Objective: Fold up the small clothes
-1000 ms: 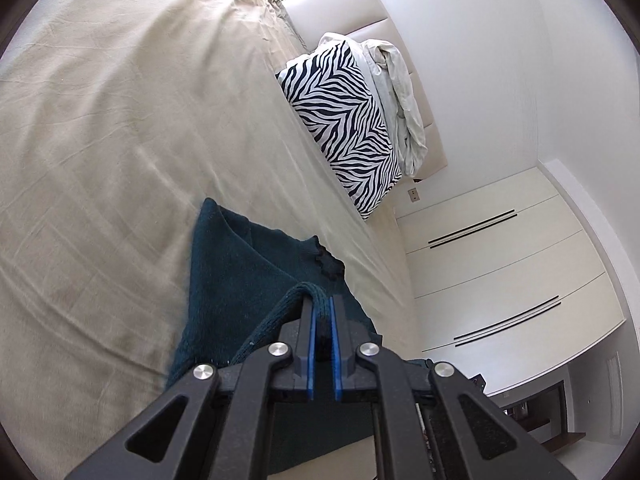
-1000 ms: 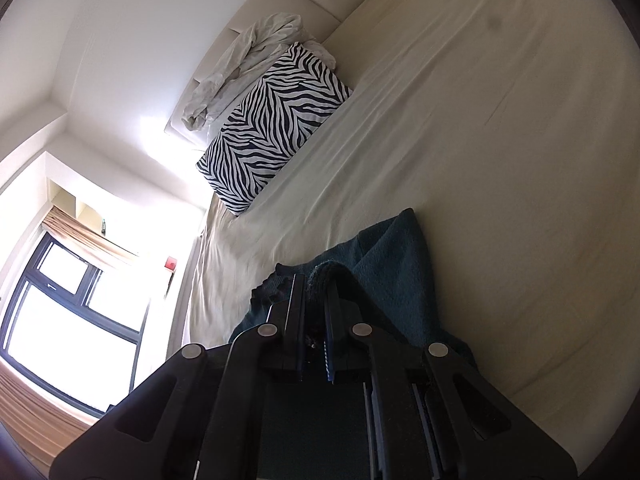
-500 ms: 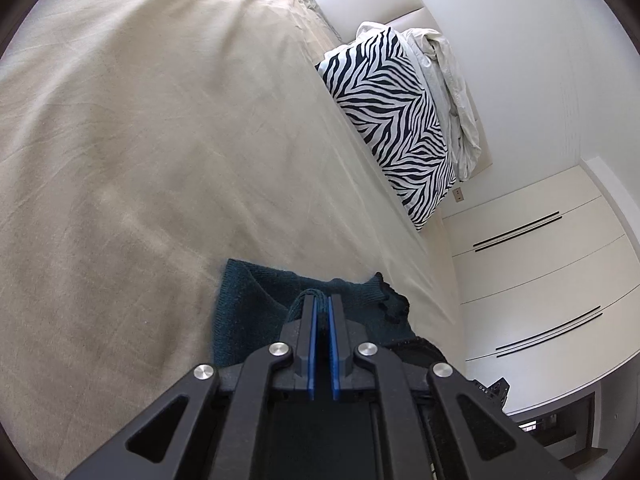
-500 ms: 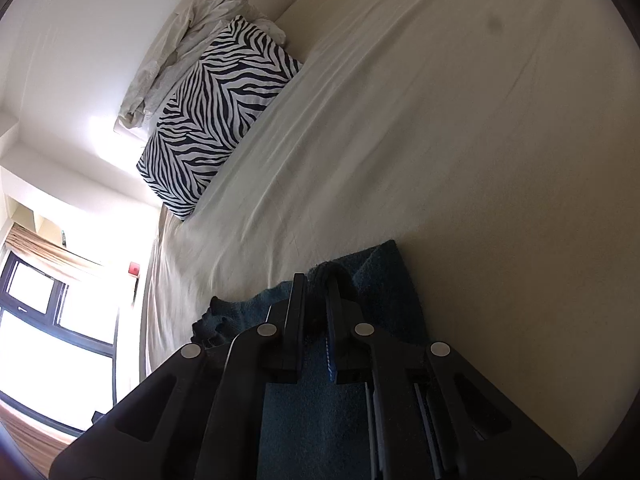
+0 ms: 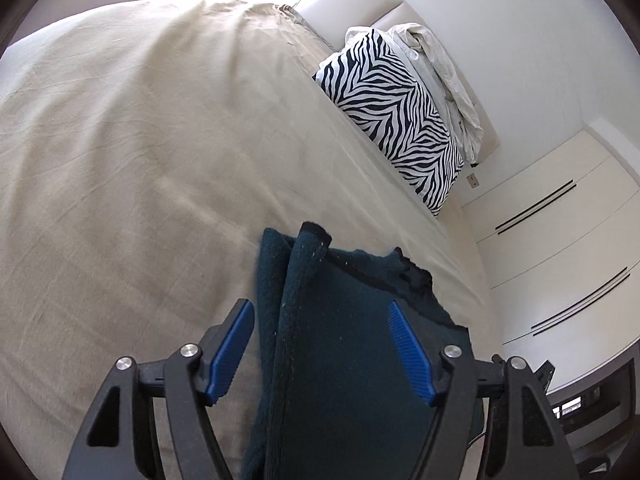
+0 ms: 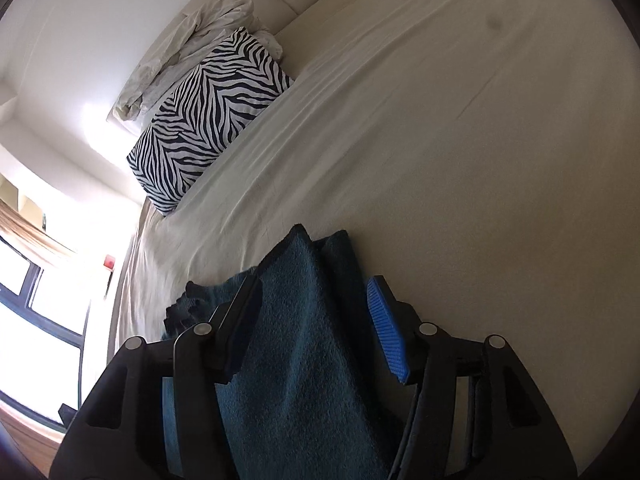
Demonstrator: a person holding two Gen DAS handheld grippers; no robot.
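Observation:
A dark teal knitted garment (image 5: 344,328) lies on the beige bed sheet (image 5: 140,160), with a raised fold running up between my fingers. My left gripper (image 5: 322,312) is open, its blue pads (image 5: 232,350) on either side of the fold, not gripping it. In the right wrist view the same garment (image 6: 304,320) lies under my right gripper (image 6: 316,296), which is also open, with one blue pad (image 6: 386,332) showing at the right. The garment's near part is hidden under both grippers.
A zebra-print pillow (image 5: 396,116) and crumpled white bedding (image 5: 444,68) lie against the headboard. White wardrobe doors (image 5: 560,248) stand to the right of the bed. A window (image 6: 36,304) is at the left in the right wrist view.
Both grippers were shut on the garment's folded edge and have opened, letting it go. The garment has been carried forward and now rests on the sheet.

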